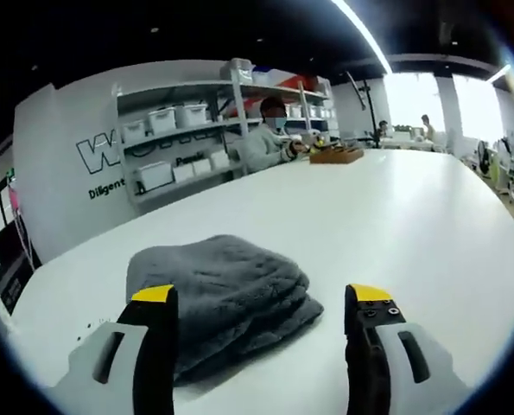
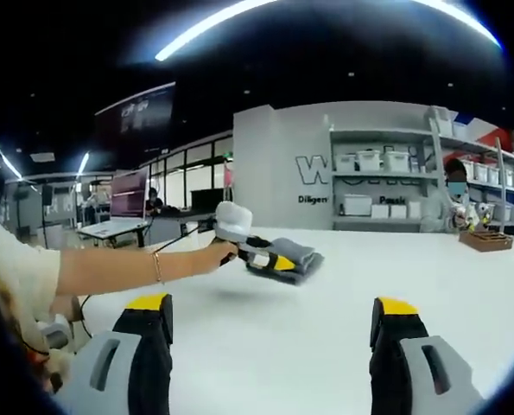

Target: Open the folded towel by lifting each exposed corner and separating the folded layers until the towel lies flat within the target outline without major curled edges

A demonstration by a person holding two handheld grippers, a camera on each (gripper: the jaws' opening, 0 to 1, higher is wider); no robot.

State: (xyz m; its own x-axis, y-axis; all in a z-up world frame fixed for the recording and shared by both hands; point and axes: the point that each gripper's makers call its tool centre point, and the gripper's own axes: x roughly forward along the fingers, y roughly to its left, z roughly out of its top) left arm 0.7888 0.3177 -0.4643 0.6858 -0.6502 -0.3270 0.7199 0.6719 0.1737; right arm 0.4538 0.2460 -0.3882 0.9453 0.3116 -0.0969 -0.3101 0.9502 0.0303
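Left tongs (image 1: 263, 303) spread wide, nothing between them. Folded grey towel (image 1: 218, 290) lies on white worktop (image 1: 395, 225) just ahead of left tongs, overlapping the left-hand jaw, stacked layers showing at its near edge. Right tongs (image 2: 272, 313) also spread, empty, well apart from towel (image 2: 293, 254). In right gripper view, left tongs (image 2: 267, 257) sit right at towel's near side, held by person's hand (image 2: 220, 252). Shelves w/ white bins (image 1: 166, 117) beyond worktop; seated person (image 1: 265, 138) at far end.
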